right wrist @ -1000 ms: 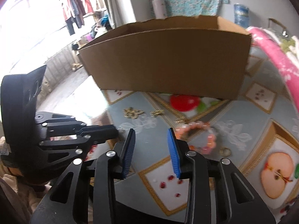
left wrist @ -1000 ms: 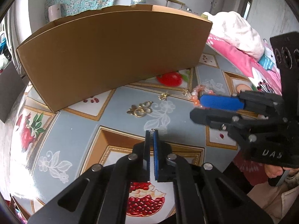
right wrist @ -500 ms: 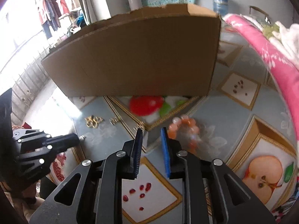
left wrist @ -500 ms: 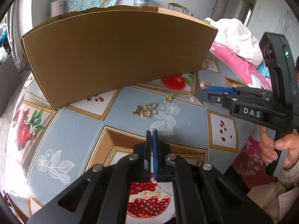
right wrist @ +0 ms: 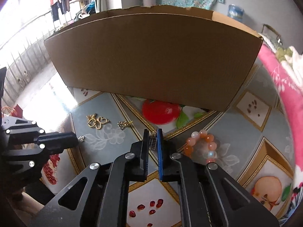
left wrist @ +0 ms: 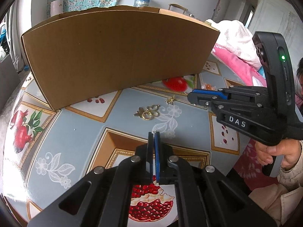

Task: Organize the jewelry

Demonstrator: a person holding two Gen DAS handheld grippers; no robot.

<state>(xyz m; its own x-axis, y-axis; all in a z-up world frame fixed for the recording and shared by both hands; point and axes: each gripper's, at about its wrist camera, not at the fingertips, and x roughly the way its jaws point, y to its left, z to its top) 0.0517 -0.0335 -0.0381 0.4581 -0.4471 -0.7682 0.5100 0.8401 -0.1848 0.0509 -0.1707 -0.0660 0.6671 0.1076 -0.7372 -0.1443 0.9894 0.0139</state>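
My left gripper (left wrist: 154, 134) is shut on a small silver trinket (right wrist: 81, 138) that sticks out at its tips, above the table. My right gripper (right wrist: 151, 132) is nearly shut around a small silver charm (right wrist: 152, 142) on the table; whether the pads pinch it I cannot tell. An orange bead bracelet (right wrist: 203, 145) lies just right of the right gripper. A gold ornament (left wrist: 148, 112) and a small gold earring (left wrist: 169, 100) lie in front of the open cardboard box (left wrist: 117, 53). The box's inside is hidden.
The round table (left wrist: 62, 130) has a fruit-print cloth; its edge curves at left and front. A pink and white blanket (left wrist: 233, 45) lies at the right. The person's hand (left wrist: 274, 153) holds the right gripper's handle.
My right gripper moved forward past the bracelet and narrowed its jaws around the small silver charm. My left gripper stayed shut and nearly still.
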